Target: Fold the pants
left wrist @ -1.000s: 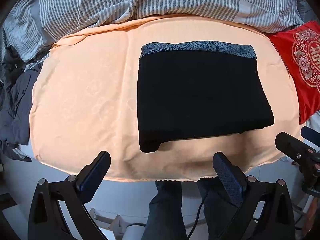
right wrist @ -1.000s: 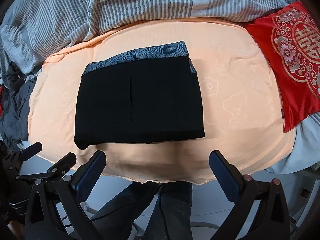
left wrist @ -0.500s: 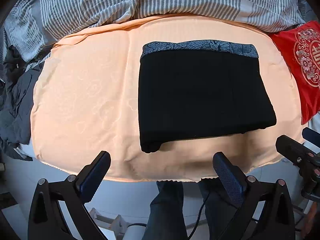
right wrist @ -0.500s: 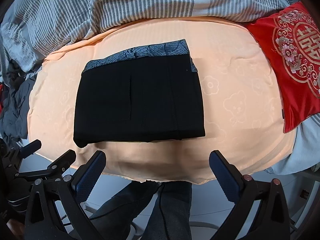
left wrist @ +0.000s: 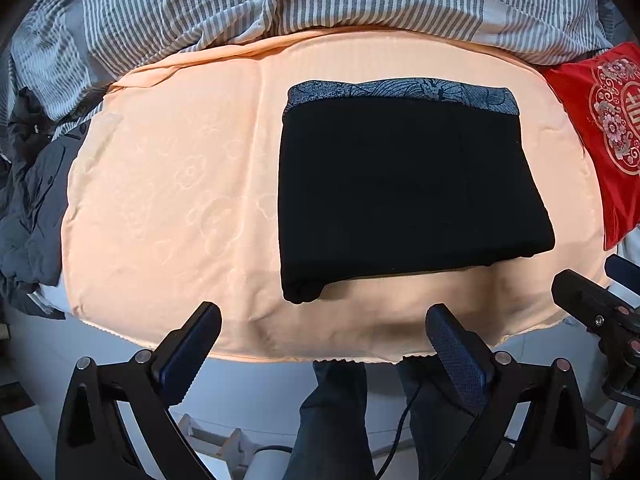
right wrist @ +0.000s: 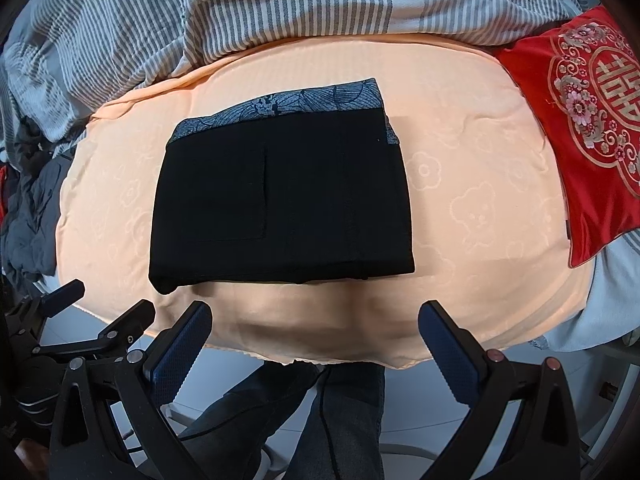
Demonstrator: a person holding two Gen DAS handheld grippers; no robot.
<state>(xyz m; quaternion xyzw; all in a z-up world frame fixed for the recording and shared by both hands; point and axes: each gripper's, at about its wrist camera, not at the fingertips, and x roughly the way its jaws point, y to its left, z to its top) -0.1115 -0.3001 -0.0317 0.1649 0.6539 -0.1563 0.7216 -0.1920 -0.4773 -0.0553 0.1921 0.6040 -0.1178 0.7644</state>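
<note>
A bed fills both views, and a grey-and-white striped duvet point(left wrist: 320, 0) point(right wrist: 280, 4) is bunched along its far side, well beyond the fingers of both grippers. Nearer lies a peach blanket point(left wrist: 168, 200) point(right wrist: 480, 200) embossed with clouds, flowers and bears; its near edge hangs just ahead of the fingertips in each view. At the far right of the fingers a red cushion point(left wrist: 600, 136) point(right wrist: 580, 120) with gold ornament rests at the blanket's edge, and at the far left a dark grey garment point(left wrist: 28, 216) point(right wrist: 28, 208) lies crumpled off the blanket.

The pants point(left wrist: 404, 192) point(right wrist: 280, 196) are black and lie folded into a flat rectangle on the blanket, with a grey patterned waistband along the far edge. In the left wrist view they sit ahead and toward the right finger; in the right wrist view they sit ahead and toward the left finger. Their near edge is just beyond the fingertips, touched by neither gripper.

The left gripper point(left wrist: 322, 328) point(right wrist: 80, 312) hovers over the blanket's near edge with its fingers point(left wrist: 192, 344) spread wide and holding nothing. The right gripper point(right wrist: 316, 328) point(left wrist: 588, 304) hovers just beside it, its fingers point(right wrist: 448, 344) likewise spread wide and empty. Below the fingers are the person's legs point(left wrist: 332, 420) point(right wrist: 348, 412) in dark jeans and a pale floor.
</note>
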